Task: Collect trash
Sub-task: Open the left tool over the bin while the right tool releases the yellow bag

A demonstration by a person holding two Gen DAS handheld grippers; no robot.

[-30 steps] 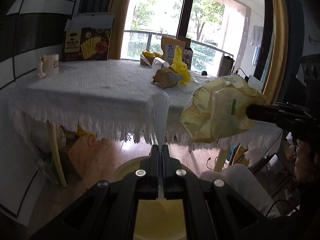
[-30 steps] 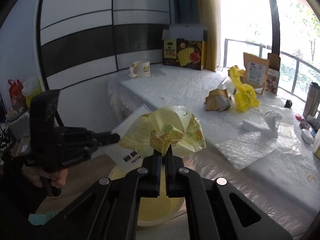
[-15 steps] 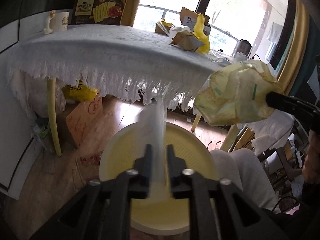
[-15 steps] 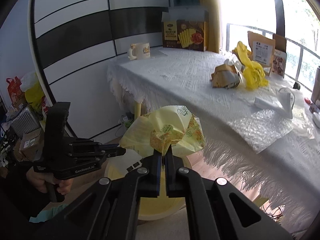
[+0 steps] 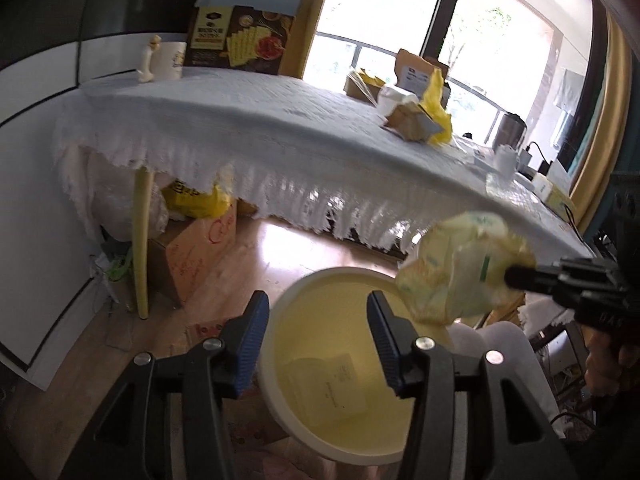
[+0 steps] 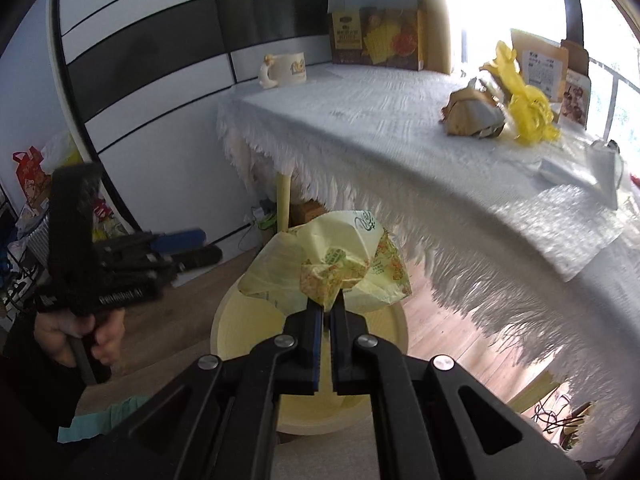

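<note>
A pale yellow bin (image 5: 296, 300) stands on the wooden floor beside the table; it also shows in the right wrist view (image 6: 224, 328). My left gripper (image 5: 316, 312) is open and empty right above the bin, and a clear plastic packet (image 5: 328, 380) lies inside the bin. My right gripper (image 6: 328, 304) is shut on a crumpled yellow wrapper (image 6: 336, 264) and holds it over the bin; the wrapper also shows in the left wrist view (image 5: 460, 268). More trash sits on the table: a brown crumpled bag (image 6: 472, 116) and a yellow plastic bag (image 6: 528, 108).
The table has a white fringed cloth (image 5: 240, 132) with a mug (image 5: 168, 60), a cracker box (image 5: 244, 40) and bubble wrap (image 6: 560, 216). Cardboard boxes (image 5: 200, 248) and a table leg (image 5: 142, 240) stand under it. A person's knee (image 5: 500, 344) is beside the bin.
My left gripper has opened and let the clear packet fall into the bin. Both grippers have dropped lower, and the right one still holds the yellow wrapper.
</note>
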